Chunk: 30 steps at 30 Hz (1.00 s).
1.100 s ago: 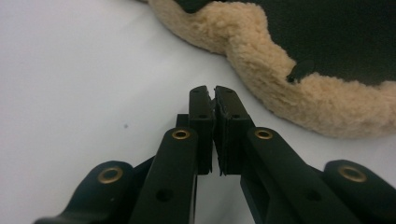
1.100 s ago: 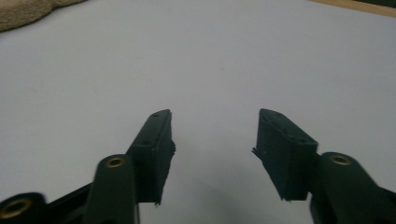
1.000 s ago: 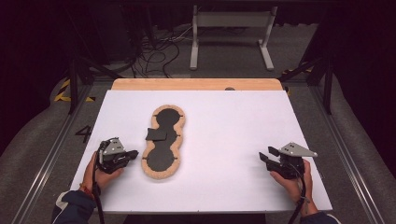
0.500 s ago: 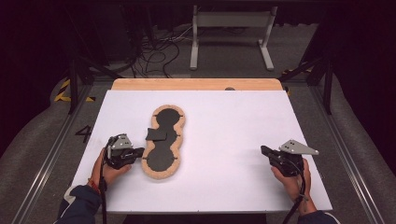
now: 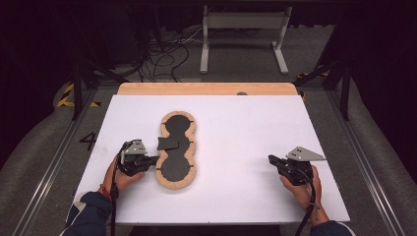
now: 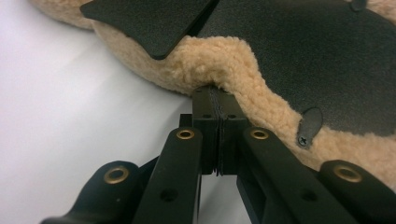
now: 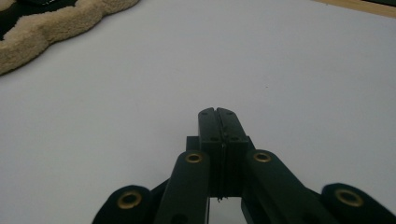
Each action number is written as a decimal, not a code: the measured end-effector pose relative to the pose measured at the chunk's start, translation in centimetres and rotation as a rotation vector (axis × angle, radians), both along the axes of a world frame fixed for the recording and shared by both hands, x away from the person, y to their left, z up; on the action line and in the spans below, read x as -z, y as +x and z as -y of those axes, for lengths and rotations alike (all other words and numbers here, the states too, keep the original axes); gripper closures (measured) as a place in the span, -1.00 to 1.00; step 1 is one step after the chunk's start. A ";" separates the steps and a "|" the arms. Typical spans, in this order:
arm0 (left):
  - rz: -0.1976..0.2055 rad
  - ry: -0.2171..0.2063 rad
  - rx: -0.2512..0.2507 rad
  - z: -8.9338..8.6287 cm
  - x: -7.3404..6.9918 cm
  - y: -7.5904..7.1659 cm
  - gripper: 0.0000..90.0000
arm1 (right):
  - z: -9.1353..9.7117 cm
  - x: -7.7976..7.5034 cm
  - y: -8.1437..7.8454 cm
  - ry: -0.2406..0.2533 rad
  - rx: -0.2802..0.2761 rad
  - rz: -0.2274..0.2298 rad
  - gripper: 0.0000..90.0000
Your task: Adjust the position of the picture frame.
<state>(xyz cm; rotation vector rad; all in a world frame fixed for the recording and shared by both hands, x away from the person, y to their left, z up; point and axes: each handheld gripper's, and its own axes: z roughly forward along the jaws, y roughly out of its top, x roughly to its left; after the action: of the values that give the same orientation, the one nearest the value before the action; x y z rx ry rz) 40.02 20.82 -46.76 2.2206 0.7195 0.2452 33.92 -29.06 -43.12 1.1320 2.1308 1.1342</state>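
Since the earlier frame the left gripper (image 5: pixel 153 160) has slid right across the table (image 5: pixel 246 128) until its tips meet the pad's (image 5: pixel 177 150) fleece rim, and the right gripper (image 5: pixel 271 159) has just been closing, with nothing between its jaws.

High view: the pad, black with a tan fleece edge, lies left of centre, its long axis running near to far. A loose black flap (image 5: pixel 168 142) rests across its waist. The left gripper sits at the pad's near-left edge, pointing right at it. The right gripper rests well apart on the near right, pointing left over bare white.

Left gripper view: the jaws are pressed together, tips against the fleece (image 6: pixel 219 65) at a notch in the rim, with no fleece visibly caught between them. The flap's corner (image 6: pixel 149 23) lies just beyond, up and left.

Right gripper view: the jaws are together and empty, and the pad's fleece (image 7: pixel 51 25) shows far off at upper left.

By my reading the left hand is far nearer. The pad lies straight ahead of its fingers, so any grip on the rim needs the jaws reopened first.
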 end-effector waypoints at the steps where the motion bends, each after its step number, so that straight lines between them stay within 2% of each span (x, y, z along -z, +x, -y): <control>1: 0.003 0.002 0.014 0.2 0.0 0.0 0.97 | -0.2 0.0 0.1 0.000 -0.004 -0.003 1.00; 7: 0.005 -0.002 0.045 1.7 0.0 -0.4 0.98 | -1.0 0.2 0.5 -0.016 -0.033 -0.019 1.00; 10: 0.006 -0.003 0.078 2.8 0.0 -0.6 0.99 | -1.4 0.4 0.5 -0.019 -0.051 -0.029 1.00; 18: 0.016 0.001 0.128 5.9 0.0 -1.0 0.99 | -1.9 0.7 0.4 -0.030 -0.091 -0.045 1.00; 23: 0.020 0.001 0.140 7.3 -0.1 -1.1 0.99 | -2.0 0.8 0.4 -0.034 -0.099 -0.053 1.00; 30: 0.009 0.027 0.142 10.5 -0.4 -1.5 0.99 | -2.4 0.9 0.2 -0.042 -0.141 -0.061 1.00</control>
<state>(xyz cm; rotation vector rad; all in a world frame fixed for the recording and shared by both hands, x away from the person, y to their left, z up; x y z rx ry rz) 38.49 10.34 -46.34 2.2829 0.5542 0.1949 34.12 -26.68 -44.01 1.0241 2.3013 1.1233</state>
